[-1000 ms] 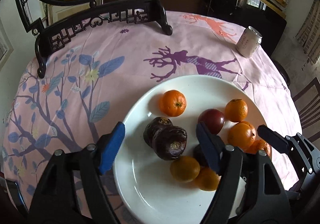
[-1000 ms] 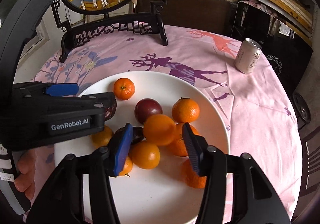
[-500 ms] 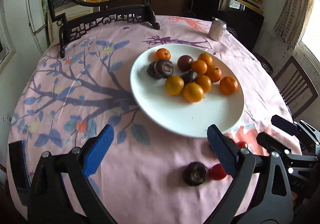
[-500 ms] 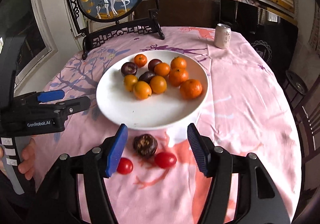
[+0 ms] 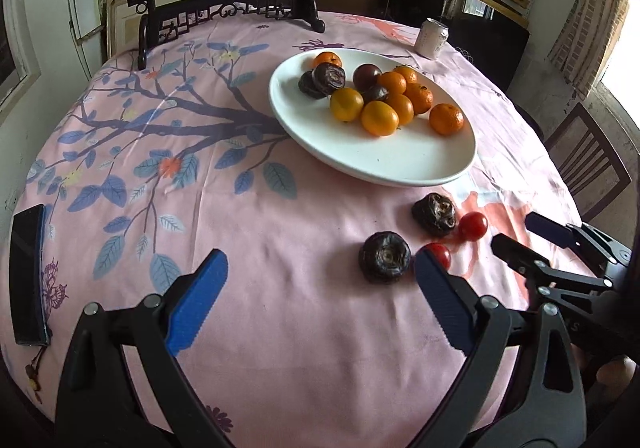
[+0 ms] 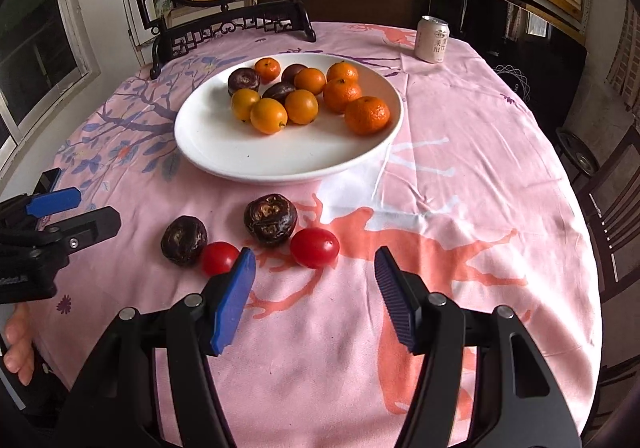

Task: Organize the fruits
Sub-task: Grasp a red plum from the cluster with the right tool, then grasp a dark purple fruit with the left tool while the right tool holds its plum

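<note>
Two hand-held grippers hover over a pink tablecloth (image 6: 460, 152), both empty, near loose fruit beside a white plate (image 6: 224, 152).

The left gripper (image 5: 320, 300) has its blue fingers spread wide, touching nothing; the right gripper (image 6: 316, 288) is partly open, also empty. Two dark wrinkled fruits (image 6: 270, 220) and two small red tomatoes (image 6: 314, 247) lie on the cloth just in front of the plate of oranges (image 6: 366, 115). In the left view a finger hides part of one tomato. Only that view shows the whole of a dark phone (image 5: 27, 272) at the table's edge.
</note>
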Action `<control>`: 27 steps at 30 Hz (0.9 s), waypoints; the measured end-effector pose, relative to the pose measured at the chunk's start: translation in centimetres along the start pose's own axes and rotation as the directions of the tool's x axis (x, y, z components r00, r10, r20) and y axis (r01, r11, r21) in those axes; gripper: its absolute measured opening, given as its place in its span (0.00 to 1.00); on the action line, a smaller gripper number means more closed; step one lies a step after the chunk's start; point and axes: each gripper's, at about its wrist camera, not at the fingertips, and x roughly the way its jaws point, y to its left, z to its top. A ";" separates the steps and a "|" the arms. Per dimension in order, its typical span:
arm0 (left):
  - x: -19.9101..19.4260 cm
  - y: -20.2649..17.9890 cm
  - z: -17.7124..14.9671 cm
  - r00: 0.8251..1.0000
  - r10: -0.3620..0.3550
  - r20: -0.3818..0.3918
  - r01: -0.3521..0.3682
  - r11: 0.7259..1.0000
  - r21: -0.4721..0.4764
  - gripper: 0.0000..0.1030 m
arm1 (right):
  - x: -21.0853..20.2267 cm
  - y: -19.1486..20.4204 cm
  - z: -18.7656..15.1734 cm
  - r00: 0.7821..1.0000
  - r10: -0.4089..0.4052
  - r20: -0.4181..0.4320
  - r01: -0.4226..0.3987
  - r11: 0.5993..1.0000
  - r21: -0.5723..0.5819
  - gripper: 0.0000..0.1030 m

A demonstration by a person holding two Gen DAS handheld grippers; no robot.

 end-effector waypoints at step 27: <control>6.8 -4.1 -1.6 0.993 0.081 -0.081 -0.069 0.988 0.141 0.83 | -1.9 -3.4 -1.9 0.996 0.079 0.037 -0.082 0.992 0.091 0.32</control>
